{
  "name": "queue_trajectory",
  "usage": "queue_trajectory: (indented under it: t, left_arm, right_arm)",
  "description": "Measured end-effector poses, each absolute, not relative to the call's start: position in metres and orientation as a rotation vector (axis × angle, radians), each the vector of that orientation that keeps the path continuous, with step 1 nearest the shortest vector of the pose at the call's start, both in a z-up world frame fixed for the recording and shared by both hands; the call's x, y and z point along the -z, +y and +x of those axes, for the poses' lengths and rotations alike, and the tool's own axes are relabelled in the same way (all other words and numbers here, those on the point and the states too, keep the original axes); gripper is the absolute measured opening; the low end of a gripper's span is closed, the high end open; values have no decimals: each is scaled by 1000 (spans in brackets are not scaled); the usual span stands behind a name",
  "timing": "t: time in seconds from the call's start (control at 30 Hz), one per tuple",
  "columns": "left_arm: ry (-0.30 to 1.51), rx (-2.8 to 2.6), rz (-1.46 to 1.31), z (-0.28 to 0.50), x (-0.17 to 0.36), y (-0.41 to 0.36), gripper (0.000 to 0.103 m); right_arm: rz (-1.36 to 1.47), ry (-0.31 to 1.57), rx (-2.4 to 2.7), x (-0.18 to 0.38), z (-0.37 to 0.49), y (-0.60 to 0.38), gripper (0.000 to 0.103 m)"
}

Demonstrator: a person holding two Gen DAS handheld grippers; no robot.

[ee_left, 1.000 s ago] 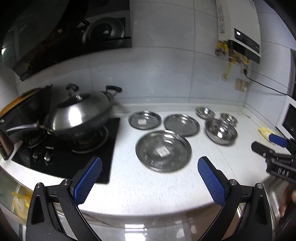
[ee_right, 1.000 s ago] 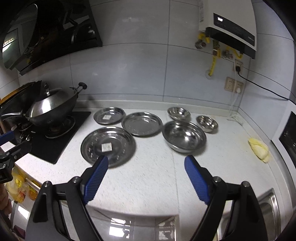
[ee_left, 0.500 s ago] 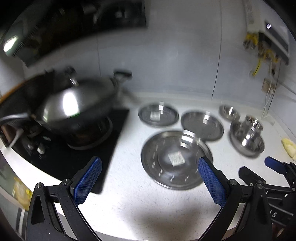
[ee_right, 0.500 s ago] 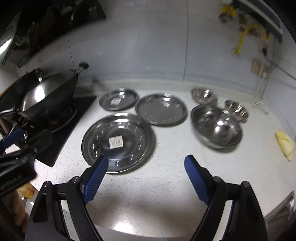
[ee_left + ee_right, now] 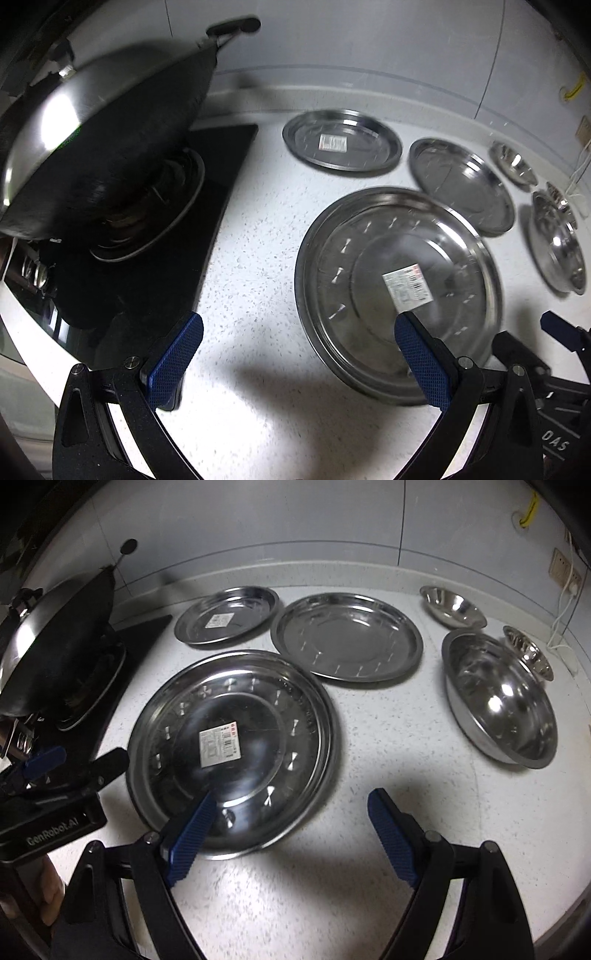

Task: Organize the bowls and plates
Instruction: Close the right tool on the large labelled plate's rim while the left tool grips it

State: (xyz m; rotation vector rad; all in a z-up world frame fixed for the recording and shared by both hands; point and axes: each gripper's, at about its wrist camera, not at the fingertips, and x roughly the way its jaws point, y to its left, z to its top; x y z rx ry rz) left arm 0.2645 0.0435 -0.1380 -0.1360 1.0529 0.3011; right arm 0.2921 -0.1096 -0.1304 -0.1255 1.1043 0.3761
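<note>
A large steel plate (image 5: 232, 753) with a label lies on the white counter, nearest to me; it also shows in the left wrist view (image 5: 399, 291). Behind it lie a small labelled plate (image 5: 227, 614) and a medium plate (image 5: 347, 637). A big steel bowl (image 5: 500, 698) and two small bowls (image 5: 452, 605) (image 5: 528, 651) sit to the right. My left gripper (image 5: 295, 354) is open, low over the counter, its right finger over the large plate's near rim. My right gripper (image 5: 291, 830) is open, its left finger over the same plate's near edge.
A lidded wok (image 5: 99, 147) sits on the black gas hob (image 5: 147, 236) at the left. A tiled wall (image 5: 295, 520) runs behind the counter, with a socket and cable (image 5: 565, 576) at the right. The counter's front edge is close below the grippers.
Both grippers have moved forward and down toward the large plate, which now fills more of each view. Both have stayed open.
</note>
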Motion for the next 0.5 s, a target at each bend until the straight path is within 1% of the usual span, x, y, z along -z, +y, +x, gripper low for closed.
queue_trajectory:
  t: [0.43, 0.5]
  left_arm:
    - [1118, -255, -182, 301, 170, 60, 101]
    - [1131, -242, -191, 304, 174, 61, 101]
  right_arm:
    - [-91, 1184, -355, 164, 326, -100, 83]
    - [-76, 1196, -362, 168, 328, -100, 81]
